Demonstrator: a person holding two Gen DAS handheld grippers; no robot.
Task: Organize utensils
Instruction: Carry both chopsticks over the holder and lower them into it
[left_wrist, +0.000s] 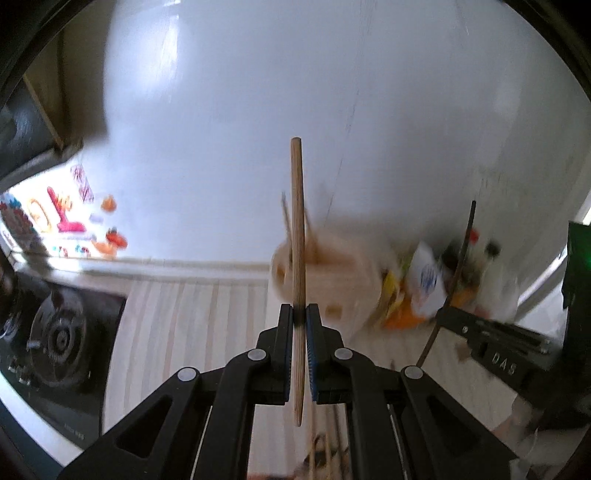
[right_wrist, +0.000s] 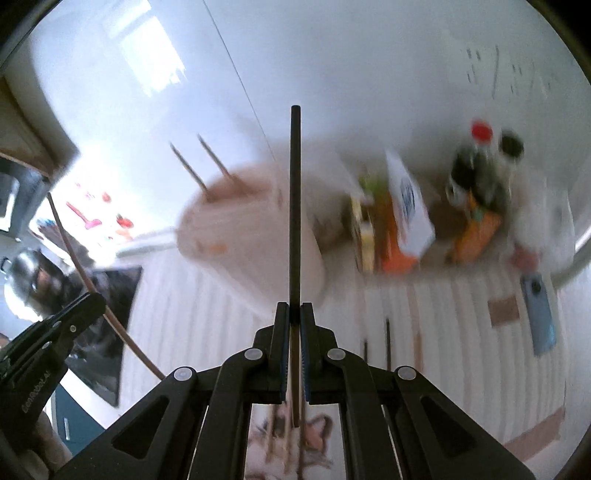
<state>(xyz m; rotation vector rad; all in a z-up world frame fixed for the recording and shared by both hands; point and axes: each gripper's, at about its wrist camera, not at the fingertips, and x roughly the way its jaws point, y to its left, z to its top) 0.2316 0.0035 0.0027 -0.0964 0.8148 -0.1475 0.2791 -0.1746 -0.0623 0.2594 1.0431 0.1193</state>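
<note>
My left gripper is shut on a light wooden chopstick that stands up out of the jaws. My right gripper is shut on a dark chopstick, also pointing up and forward. Beyond both stands a blurred pale utensil holder with two sticks leaning in it. In the left wrist view the right gripper shows at the right with the dark chopstick. In the right wrist view the left gripper shows at the left with its wooden chopstick. More chopsticks lie on the striped counter.
A gas hob lies at the left on the counter. Bottles, a white carton and orange packets crowd the back right against the white wall. A blue phone lies at the right. Bright toys sit far left.
</note>
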